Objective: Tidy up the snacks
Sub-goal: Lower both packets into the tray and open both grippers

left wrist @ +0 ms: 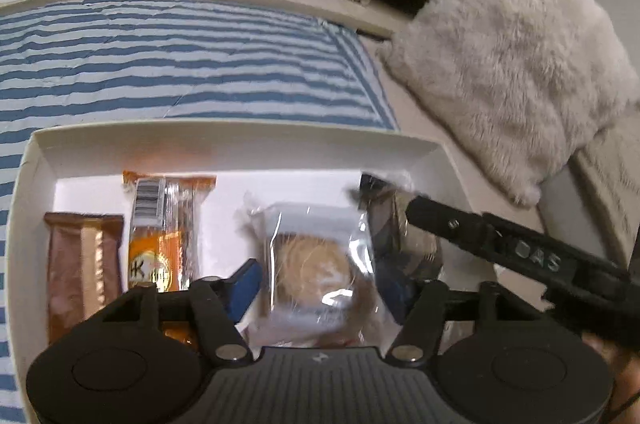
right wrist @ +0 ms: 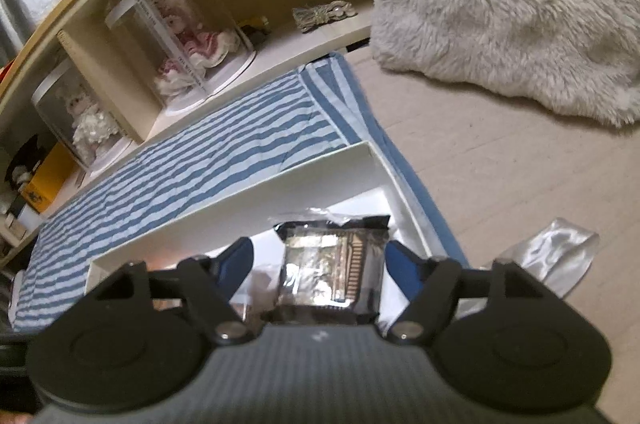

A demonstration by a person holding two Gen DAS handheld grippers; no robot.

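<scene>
Between the left gripper [left wrist: 316, 284]'s spread blue fingers lies a clear-wrapped round biscuit [left wrist: 314, 270], untouched on the shallow white cardboard box [left wrist: 240, 144]'s floor. Left of it sit an orange bar [left wrist: 164, 228] and a brown bar [left wrist: 82, 264], lined up neatly. Right gripper [right wrist: 318, 264], also wide, straddles a dark foil packet [right wrist: 332, 272] at the box's right end, probably just set down.
</scene>
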